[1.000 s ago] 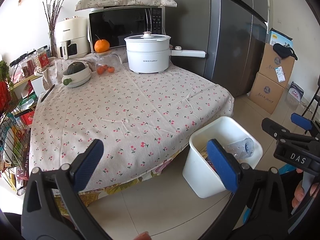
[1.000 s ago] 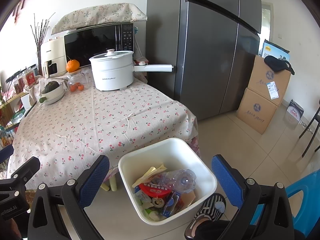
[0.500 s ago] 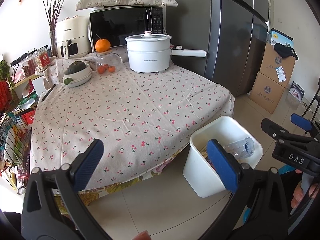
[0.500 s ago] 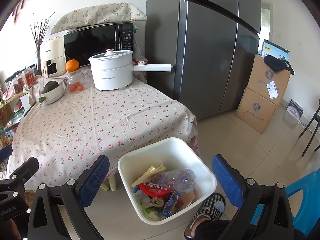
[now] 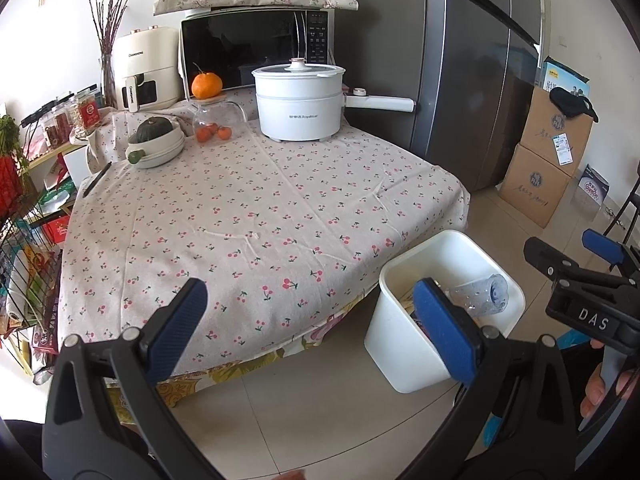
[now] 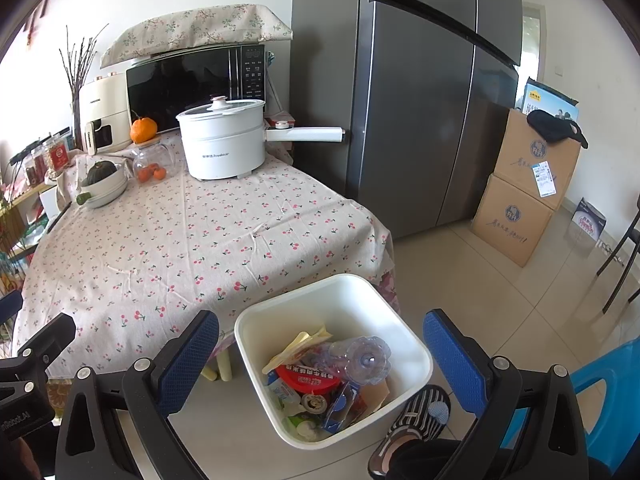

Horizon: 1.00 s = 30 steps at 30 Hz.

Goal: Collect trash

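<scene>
Meanwhile, nothing has shifted over the last second: the white bin [image 6: 334,364] sits on the floor tiles, tucked against the worktop's [image 5: 256,216] near corner, and both pairs of tongs hang where they were. Inside the bin lies the collected trash, a crushed clear bottle [image 6: 360,358] on top, a red-lidded tub [image 6: 310,376] beneath it, a yellow wrapper [image 6: 298,346] against the far wall and smaller packets at the bottom. The right tongs [image 6: 320,358] hover directly above the bin's mouth, blue pads wide apart and holding nothing. The left tongs [image 5: 312,320] hover further left, over the cherry-print cloth's edge, likewise spread and empty; from that view the bottle [image 5: 478,298] shows over the bin's rim [image 5: 452,240].

Beyond the bin, the cloth is bare across its near half. Only kitchen things stand at the far end: a white pot [image 5: 298,98], a jar of small oranges [image 5: 212,126] and a bowl with a green squash [image 5: 156,140]. A striped slipper [image 6: 408,426] rests just beside the bin.

The stillness, the empty tongs and the bare cloth suggest the collecting is finished or very nearly so, with no loose trash visible on the worktop. Whether anything remains out of frame cannot be told.
</scene>
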Each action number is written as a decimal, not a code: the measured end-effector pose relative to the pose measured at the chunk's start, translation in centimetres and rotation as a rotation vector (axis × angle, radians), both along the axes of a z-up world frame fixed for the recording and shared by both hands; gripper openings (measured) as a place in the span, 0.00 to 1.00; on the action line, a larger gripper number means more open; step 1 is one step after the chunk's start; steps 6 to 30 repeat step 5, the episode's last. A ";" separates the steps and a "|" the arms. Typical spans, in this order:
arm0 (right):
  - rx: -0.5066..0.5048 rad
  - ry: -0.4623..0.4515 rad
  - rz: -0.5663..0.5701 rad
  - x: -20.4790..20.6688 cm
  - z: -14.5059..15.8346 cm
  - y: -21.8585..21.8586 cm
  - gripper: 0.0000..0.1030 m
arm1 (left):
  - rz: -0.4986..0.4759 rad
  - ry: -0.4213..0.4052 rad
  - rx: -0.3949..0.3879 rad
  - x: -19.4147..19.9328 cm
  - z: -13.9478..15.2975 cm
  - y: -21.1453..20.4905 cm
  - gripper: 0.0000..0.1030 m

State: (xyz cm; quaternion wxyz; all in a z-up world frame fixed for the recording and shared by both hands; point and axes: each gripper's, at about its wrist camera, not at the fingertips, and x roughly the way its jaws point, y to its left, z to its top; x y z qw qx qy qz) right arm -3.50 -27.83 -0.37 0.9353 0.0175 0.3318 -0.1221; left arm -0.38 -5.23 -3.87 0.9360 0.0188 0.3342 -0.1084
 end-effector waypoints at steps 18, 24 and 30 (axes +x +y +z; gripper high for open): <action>0.006 -0.004 0.024 -0.1 0.0 0.5 1.00 | 0.003 0.020 -0.006 1.0 0.3 1.4 0.99; 0.006 -0.004 0.024 -0.1 0.0 0.5 1.00 | 0.003 0.020 -0.006 1.0 0.3 1.4 0.99; 0.006 -0.004 0.024 -0.1 0.0 0.5 1.00 | 0.003 0.020 -0.006 1.0 0.3 1.4 0.99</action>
